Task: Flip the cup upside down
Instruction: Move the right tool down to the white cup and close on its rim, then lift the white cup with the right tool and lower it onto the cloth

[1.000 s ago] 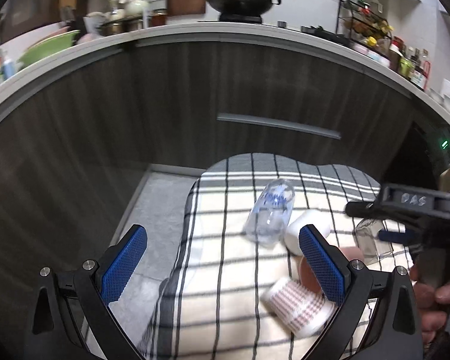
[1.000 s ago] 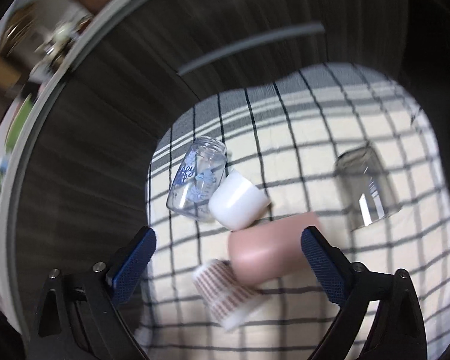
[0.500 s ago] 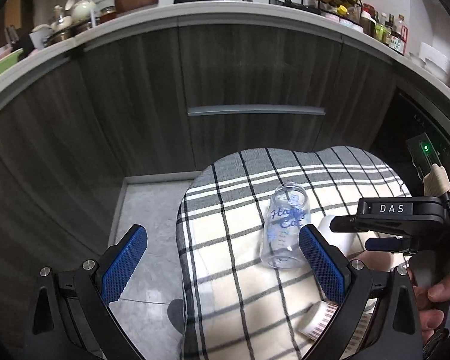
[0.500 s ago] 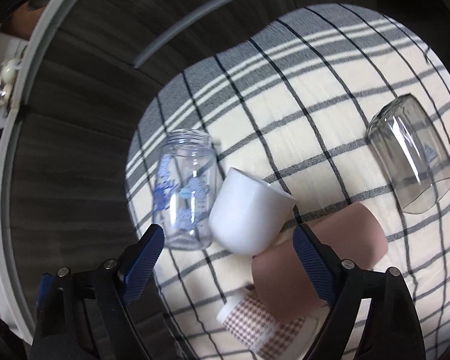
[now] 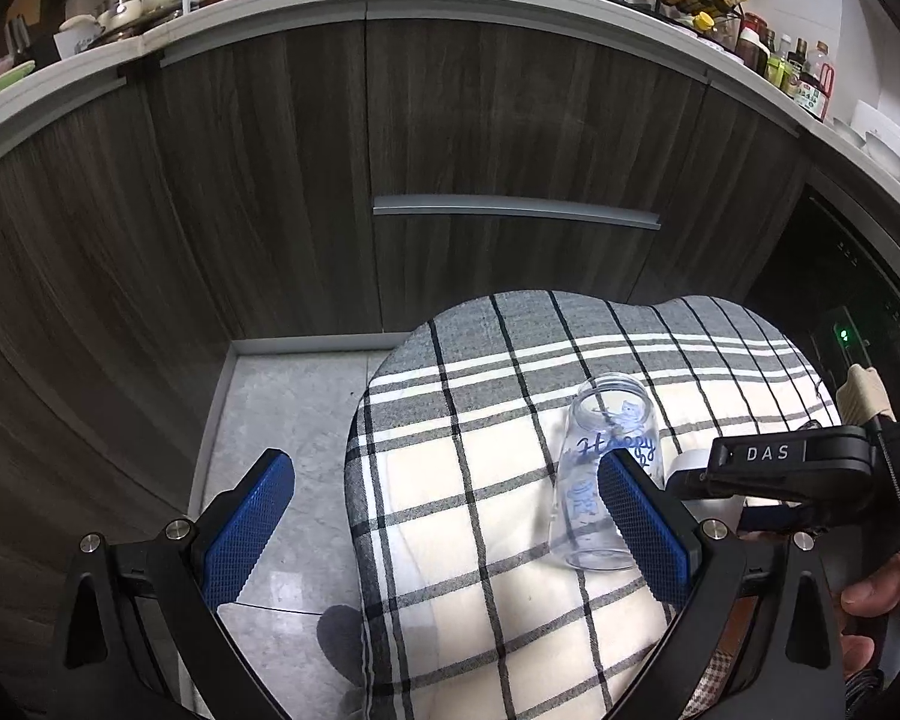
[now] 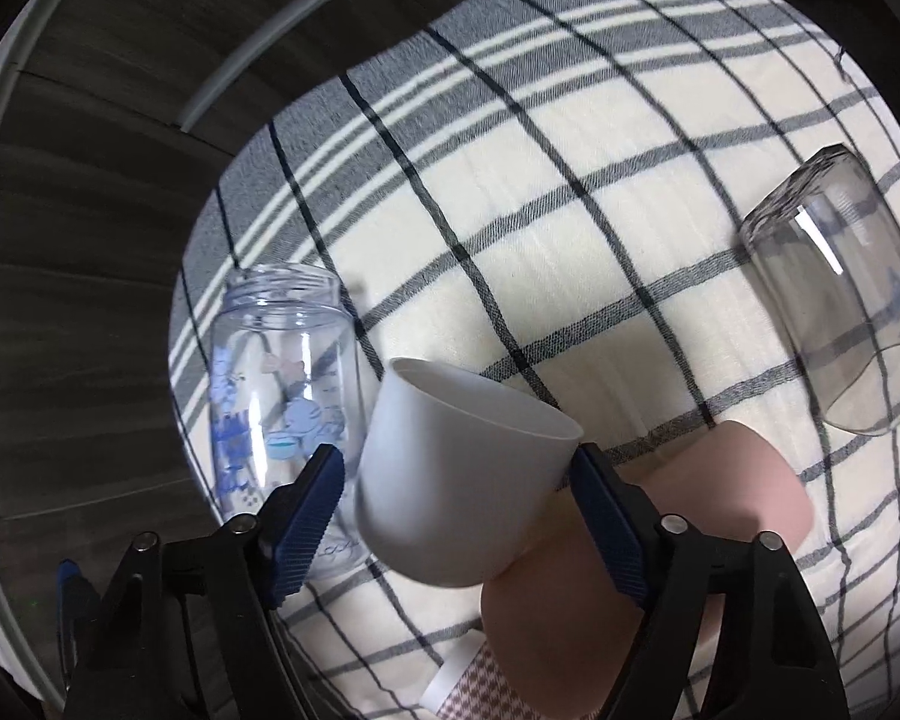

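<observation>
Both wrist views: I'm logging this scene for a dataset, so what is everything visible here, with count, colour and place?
White cup: 1, white, on its side between the right claw's pads, which sit at its walls.
Printed clear bottle: 1, clear with blue print, lying on the cloth left of the white cup.
Pink cup: 1, pink, lying behind the white cup.
Checked cup: 1, brown-white check, bottom edge.
Clear glass: 1, grey-clear, on its side, far right.
Plaid cloth: 1, cream and grey.
Cabinet: dark wood, behind.
Left claw: open, empty.
Right claw: around the white cup.
</observation>
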{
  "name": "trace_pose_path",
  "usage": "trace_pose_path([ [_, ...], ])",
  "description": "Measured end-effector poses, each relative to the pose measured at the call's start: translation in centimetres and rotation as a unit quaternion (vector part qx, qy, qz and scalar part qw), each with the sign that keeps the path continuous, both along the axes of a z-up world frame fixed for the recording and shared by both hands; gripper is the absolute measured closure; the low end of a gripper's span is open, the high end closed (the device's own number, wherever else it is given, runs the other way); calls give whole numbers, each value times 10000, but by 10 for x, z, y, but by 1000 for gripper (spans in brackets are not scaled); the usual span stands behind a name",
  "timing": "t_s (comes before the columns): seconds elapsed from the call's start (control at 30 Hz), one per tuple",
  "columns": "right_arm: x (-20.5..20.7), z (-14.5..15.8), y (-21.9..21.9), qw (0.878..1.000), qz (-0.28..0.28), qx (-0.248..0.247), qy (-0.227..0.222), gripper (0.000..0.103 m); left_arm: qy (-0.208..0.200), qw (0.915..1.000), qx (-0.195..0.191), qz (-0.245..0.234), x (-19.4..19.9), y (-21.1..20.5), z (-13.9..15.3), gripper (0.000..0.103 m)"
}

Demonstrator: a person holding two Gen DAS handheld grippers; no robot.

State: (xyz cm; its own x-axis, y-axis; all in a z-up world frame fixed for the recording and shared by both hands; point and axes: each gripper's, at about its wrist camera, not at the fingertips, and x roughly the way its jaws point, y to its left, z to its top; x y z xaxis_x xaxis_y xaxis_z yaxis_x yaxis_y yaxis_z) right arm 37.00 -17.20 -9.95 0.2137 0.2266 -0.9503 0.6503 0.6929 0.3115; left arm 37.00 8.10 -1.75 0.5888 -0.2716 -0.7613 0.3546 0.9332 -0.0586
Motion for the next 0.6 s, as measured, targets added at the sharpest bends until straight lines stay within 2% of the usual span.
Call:
trace_pose_path([
  [0.07, 1, 1, 0, 10000, 21, -52, -82, 32, 47, 10000, -35, 9, 0, 0, -3, 0],
  [0.4, 4, 6, 0, 9991, 302, -89, -295, 34, 71, 9999, -50, -75, -11, -6, -6, 0],
  [0.6, 2, 19, 0, 9975, 446, -156, -516, 34, 56, 9999, -110, -79, -18, -8, 0, 0],
])
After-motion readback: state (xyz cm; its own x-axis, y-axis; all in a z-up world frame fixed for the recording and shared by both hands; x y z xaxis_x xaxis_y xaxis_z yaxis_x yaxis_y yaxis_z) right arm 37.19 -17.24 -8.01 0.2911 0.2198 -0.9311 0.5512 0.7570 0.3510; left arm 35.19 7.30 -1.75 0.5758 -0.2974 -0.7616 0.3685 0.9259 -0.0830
